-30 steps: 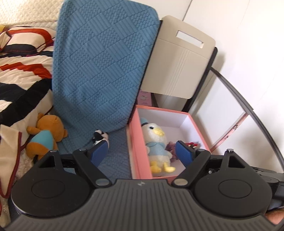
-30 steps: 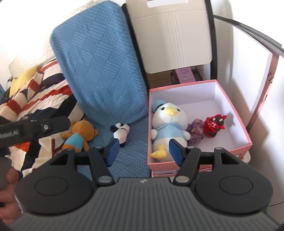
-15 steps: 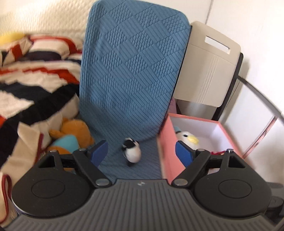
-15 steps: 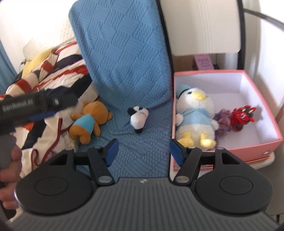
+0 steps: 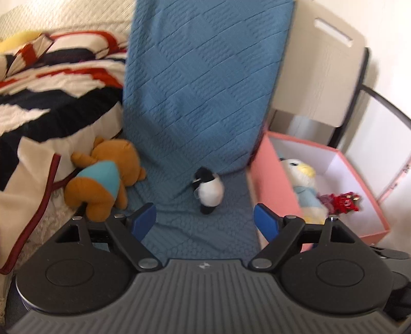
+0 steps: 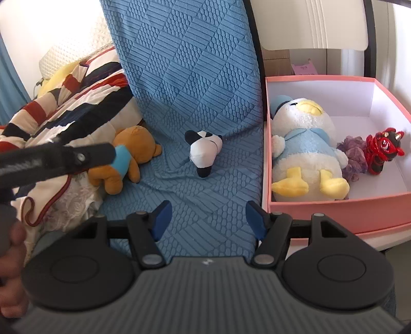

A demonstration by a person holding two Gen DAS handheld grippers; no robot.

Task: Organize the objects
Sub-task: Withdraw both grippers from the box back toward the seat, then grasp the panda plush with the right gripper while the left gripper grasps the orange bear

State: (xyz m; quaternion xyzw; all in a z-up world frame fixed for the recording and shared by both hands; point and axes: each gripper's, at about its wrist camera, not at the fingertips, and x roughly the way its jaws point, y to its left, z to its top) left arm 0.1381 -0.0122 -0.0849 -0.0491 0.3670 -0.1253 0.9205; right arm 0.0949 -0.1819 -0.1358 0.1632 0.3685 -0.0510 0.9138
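A small panda plush (image 5: 209,190) (image 6: 204,149) lies on the blue quilted cover (image 5: 203,84) (image 6: 195,77). An orange bear plush in a light blue shirt (image 5: 104,179) (image 6: 128,156) lies to its left. A pink box (image 5: 370,221) (image 6: 336,210) on the right holds a white duck plush (image 5: 303,185) (image 6: 305,151), a purple toy (image 6: 353,156) and a red figure (image 5: 343,201) (image 6: 382,150). My left gripper (image 5: 205,222) is open and empty, just short of the panda. My right gripper (image 6: 208,222) is open and empty, further back from it.
A striped blanket (image 5: 48,84) (image 6: 77,102) is heaped on the left. A beige chair back (image 5: 321,59) (image 6: 313,23) stands behind the box. The left gripper's body (image 6: 51,160) crosses the left of the right wrist view.
Both grippers swung left, away from the box, and now face the panda and bear. Both stayed open and empty.
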